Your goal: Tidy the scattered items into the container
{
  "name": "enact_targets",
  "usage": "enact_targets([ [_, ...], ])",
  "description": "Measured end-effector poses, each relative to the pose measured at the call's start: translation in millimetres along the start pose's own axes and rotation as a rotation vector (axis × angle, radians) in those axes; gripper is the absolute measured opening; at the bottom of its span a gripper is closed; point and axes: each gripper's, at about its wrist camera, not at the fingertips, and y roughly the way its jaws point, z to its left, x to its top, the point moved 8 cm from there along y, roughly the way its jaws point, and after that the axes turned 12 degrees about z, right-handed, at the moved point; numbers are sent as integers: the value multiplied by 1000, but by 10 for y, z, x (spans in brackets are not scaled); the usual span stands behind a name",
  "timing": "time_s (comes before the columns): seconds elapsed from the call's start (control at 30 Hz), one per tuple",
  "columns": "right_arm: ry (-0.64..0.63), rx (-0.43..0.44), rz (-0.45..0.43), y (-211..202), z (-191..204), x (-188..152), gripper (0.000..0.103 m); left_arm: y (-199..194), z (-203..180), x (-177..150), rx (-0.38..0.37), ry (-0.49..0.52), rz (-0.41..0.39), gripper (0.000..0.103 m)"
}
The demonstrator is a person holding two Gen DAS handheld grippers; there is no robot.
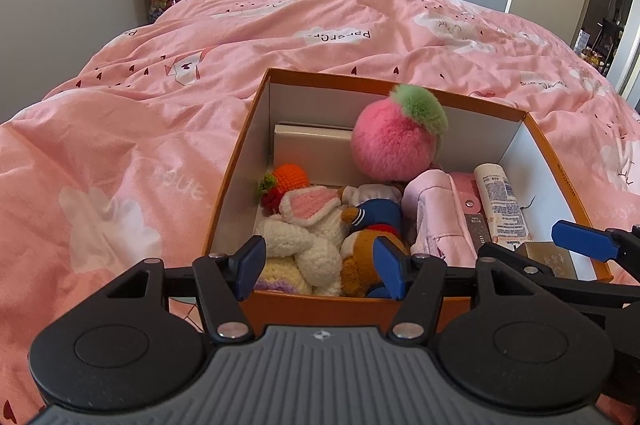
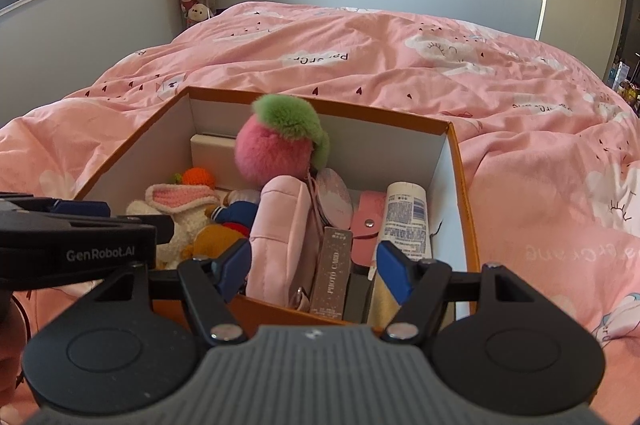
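**Box looks packed, bed looks bare – task seems near done**

Bed [image 1: 280,37] with pink duvet fills both views; no loose items visible on it anywhere, so nothing obvious left to collect, as far as these two views reach. Judgement: tidying is at or close to its end.

Orange box [image 1: 236,181], the container, sits on the duvet just ahead of both grippers, open top, white inside walls. Contents, big to small:
- pink-and-green pompom [image 1: 394,135] toward the far wall, 12 o'clock in the box
- white crochet bunny [image 1: 304,237] near corner, about 7 o'clock
- brown plush in blue outfit [image 1: 370,225] beside the bunny, centre-near
- pink pouch [image 2: 282,237] standing upright, centre
- white tube [image 2: 404,221] along the right wall, 3 o'clock
- cream flat box [image 1: 312,141] against the far-left wall
- pink snap case [image 2: 366,221] between pouch and tube
- photo card box [image 2: 332,269] near edge
- orange crochet piece [image 1: 290,179] at 10 o'clock

Left gripper [image 1: 320,265]: jaws spread, nothing between the pads; bunny and plush lie just beyond, under the gap.

Right gripper [image 2: 316,269]: jaws spread, empty; pouch and card box sit past the gap, inside the near rim.
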Motion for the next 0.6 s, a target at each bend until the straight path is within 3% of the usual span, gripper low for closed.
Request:
enact_targets([
  [0.6, 5, 2, 8, 25, -11, -19, 71, 8, -7, -12, 10, 12, 1, 70],
])
